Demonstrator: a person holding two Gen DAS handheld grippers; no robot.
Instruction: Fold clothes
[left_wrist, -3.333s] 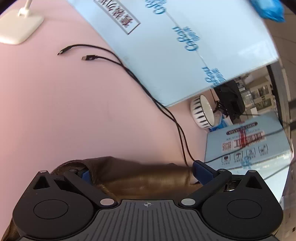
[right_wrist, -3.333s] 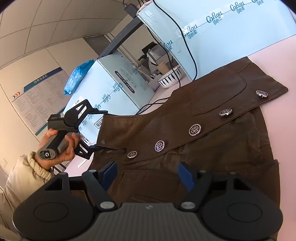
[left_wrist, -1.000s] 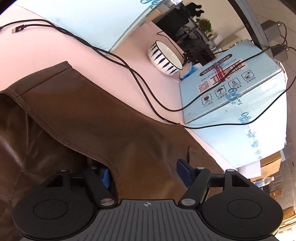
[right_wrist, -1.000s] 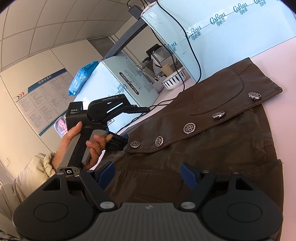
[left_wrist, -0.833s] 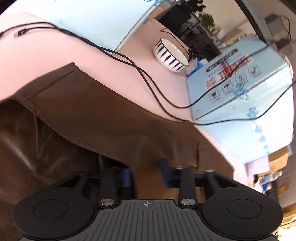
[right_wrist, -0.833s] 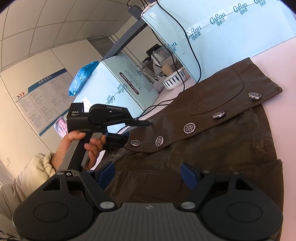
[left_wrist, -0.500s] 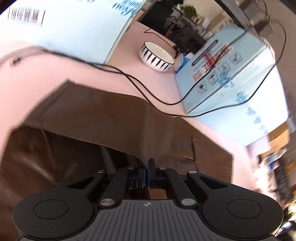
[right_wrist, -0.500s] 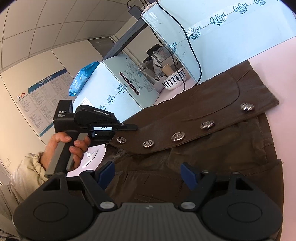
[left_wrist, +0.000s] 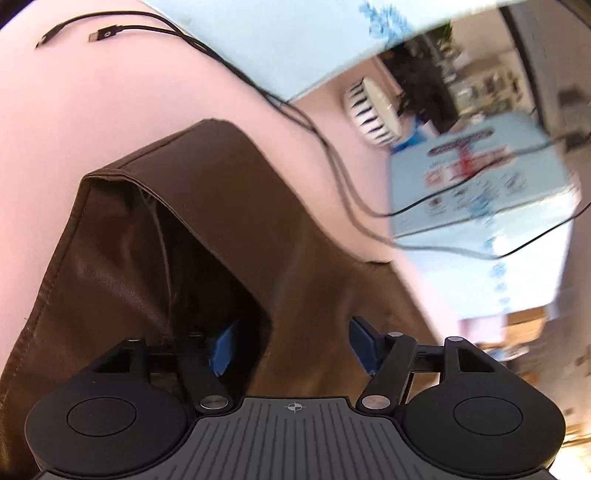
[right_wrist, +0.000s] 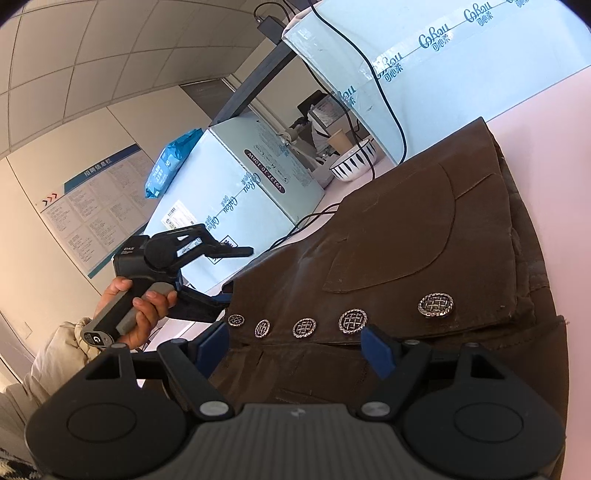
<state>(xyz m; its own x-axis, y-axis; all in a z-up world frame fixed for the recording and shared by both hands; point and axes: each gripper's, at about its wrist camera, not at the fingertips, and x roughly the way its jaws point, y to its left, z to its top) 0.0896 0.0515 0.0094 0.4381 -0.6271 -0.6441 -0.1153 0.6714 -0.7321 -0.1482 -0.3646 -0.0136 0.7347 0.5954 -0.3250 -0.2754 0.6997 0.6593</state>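
A brown leather garment (right_wrist: 388, 251) with a row of silver buttons (right_wrist: 352, 321) lies on the pink table (left_wrist: 92, 122), its buttoned flap folded over the body. My left gripper (left_wrist: 293, 345) sits low over the flap's edge (left_wrist: 236, 236); its jaws are opening, and the leather lies between the blue pads (left_wrist: 225, 347) without being pressed. From the right wrist view, the left gripper (right_wrist: 236, 275) is held by a hand (right_wrist: 144, 314) at the flap's left end. My right gripper (right_wrist: 295, 349) hovers open just in front of the buttons, holding nothing.
Pale blue cartons (right_wrist: 258, 195) (left_wrist: 476, 184) stand along the table's far side, with a striped bowl (left_wrist: 373, 110) between them. Black cables (left_wrist: 332, 155) run across the table beside the garment. A blue pack (right_wrist: 173, 162) lies on top of one carton.
The left gripper shut on the flap's edge, carried it sideways over the garment, then opened its jaws. The buttoned flap now lies nearer the right gripper, which stayed still.
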